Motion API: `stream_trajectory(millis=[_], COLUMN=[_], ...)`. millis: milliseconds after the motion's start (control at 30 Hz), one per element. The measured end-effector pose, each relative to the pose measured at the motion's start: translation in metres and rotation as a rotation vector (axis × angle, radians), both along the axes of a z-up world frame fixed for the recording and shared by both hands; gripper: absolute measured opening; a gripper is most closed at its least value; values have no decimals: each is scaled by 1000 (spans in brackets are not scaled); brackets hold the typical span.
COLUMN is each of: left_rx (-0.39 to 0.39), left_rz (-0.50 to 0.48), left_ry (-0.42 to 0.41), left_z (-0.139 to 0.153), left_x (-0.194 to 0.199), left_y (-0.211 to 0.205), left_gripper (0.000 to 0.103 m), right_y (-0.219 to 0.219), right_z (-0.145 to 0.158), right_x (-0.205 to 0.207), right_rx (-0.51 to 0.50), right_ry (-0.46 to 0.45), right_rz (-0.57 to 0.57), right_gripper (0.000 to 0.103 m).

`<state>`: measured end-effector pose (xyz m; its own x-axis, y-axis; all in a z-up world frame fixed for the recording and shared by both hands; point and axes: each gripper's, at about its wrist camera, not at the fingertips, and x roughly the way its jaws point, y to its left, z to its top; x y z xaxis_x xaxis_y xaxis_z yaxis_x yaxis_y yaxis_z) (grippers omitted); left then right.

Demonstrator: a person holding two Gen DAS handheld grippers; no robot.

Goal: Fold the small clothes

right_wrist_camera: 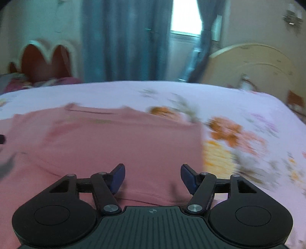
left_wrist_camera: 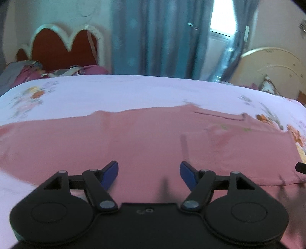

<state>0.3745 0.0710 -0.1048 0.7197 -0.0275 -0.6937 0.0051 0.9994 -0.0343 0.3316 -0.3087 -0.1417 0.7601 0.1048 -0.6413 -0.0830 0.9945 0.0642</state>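
Note:
A pink garment (left_wrist_camera: 145,138) lies spread flat on the bed, with a folded layer at its right side; it also shows in the right wrist view (right_wrist_camera: 118,141). My left gripper (left_wrist_camera: 149,172) is open and empty, hovering low over the garment's near middle. My right gripper (right_wrist_camera: 153,176) is open and empty, low over the garment's near right part, close to its right edge (right_wrist_camera: 200,145). A dark tip of the right gripper shows at the left view's right edge (left_wrist_camera: 300,167). Both views are blurred.
The bed has a pale lilac floral sheet (left_wrist_camera: 122,95). Behind stand a red heart-shaped headboard (left_wrist_camera: 63,49), blue curtains (left_wrist_camera: 158,38), a bright window (left_wrist_camera: 222,17) and a cream headboard (left_wrist_camera: 271,63). Bedding (left_wrist_camera: 34,70) is heaped at far left.

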Motion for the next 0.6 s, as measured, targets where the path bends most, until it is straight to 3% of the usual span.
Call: stream_trajectory(millis=[133,267,600], left_rx=[-11,-30,-53], left_rz=[85,181,371], left_ry=[22,38,55], left_z=[0,-4,-13], left_x=[-9,-19,-28], left_y=[44,94,194], left_gripper=[70,70,70], right_y=[55,105,177], right_z=[6,10,23], right_x=[12,33,75], right_rx=[33,66,105], right_ry=[-4,9,5], right_rz=[103,179,191], right_gripper=[64,54,54])
